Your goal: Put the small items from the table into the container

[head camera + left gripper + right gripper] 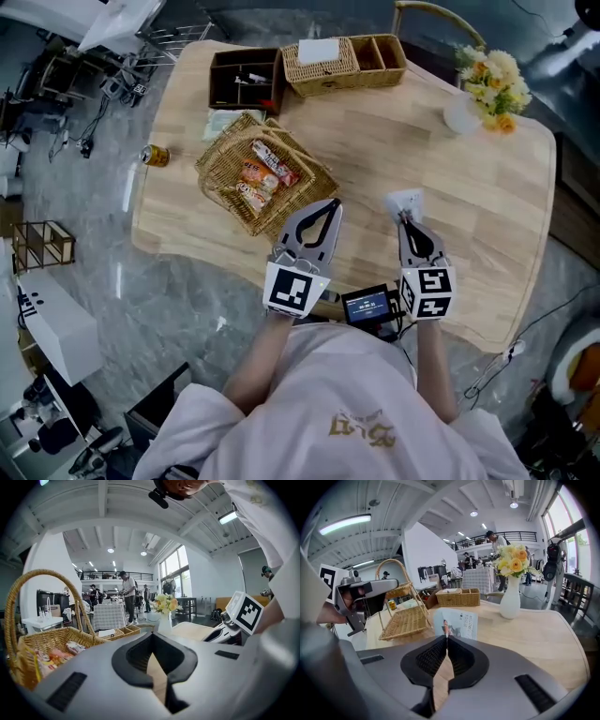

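Looking down from the head view, we see the whole tabletop (394, 141). The wicker basket (217, 169) with its hoop handle sits left of centre and holds several orange and red snack packs (262, 178). Both claws hang close in front of the person's chest.

The right claw (405, 218) is clenched on a small pale packet (405, 200), which sticks out past its tips, apart from the basket. The right gripper view adds what the head view cannot. There the packet stands on edge, pinched low between the 2 jaws. It carries a small picture and print running sideways, of which we read only "MELLOW"; the rest is too small.

The left claw (332, 203) is clenched on nothing. Its own view shows the tips met over bare wood, with the basket close on its left. From above, this claw lies just beside the basket's near corner, between the basket and the packet.

Along the far edge stand a dark wooden box (246, 80), a wicker tray (342, 61) of 3 compartments and a white vase of yellow flowers (487, 80). A pale green pack (223, 122) lies between the box and the basket, and a can (155, 155) sits at the tabletop's left edge. A small device with a blue screen (367, 305) sits between the 2 marker cubes.

Only the gripper views show the hall behind, with people standing, a railed balcony and tall windows.
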Demonstrator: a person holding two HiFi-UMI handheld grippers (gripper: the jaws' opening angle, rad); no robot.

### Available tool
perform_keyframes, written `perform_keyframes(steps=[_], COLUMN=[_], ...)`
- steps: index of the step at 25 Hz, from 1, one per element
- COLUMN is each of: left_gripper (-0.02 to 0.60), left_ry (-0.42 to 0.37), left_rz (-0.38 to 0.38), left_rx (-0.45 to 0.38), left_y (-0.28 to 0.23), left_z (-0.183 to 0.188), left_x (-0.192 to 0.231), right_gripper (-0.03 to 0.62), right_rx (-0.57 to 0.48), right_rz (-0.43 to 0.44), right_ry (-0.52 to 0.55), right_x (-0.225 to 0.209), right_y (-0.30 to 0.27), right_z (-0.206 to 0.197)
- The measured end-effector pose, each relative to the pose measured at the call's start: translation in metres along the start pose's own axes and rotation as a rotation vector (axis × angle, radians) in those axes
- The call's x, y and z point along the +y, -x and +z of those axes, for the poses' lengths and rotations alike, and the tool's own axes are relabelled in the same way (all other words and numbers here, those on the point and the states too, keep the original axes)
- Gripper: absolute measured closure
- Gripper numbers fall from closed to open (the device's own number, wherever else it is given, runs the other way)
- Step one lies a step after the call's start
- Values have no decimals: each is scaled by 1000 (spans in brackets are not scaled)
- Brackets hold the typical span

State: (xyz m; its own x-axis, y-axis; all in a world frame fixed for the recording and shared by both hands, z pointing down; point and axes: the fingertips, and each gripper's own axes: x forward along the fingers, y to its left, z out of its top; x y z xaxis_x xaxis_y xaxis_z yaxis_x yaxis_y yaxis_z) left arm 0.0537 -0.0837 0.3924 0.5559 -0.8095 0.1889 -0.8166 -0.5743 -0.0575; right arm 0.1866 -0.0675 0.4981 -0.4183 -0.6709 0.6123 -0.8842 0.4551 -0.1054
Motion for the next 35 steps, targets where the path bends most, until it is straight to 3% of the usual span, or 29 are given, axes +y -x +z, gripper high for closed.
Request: perform_keyframes(steps=[15, 35], left_gripper=[588, 588], left_ry=[63, 56], left_rz=[83, 191], left_rx=[-60, -92], left_y=[51, 115], left_z=[33, 41], left_x=[37, 93], right_gripper=[565, 565], right_rx=[-76, -117], right_rz=[75, 158], right_ry=[95, 199], right_x=[55, 132], right_y=[-2, -11], right_z=[62, 109])
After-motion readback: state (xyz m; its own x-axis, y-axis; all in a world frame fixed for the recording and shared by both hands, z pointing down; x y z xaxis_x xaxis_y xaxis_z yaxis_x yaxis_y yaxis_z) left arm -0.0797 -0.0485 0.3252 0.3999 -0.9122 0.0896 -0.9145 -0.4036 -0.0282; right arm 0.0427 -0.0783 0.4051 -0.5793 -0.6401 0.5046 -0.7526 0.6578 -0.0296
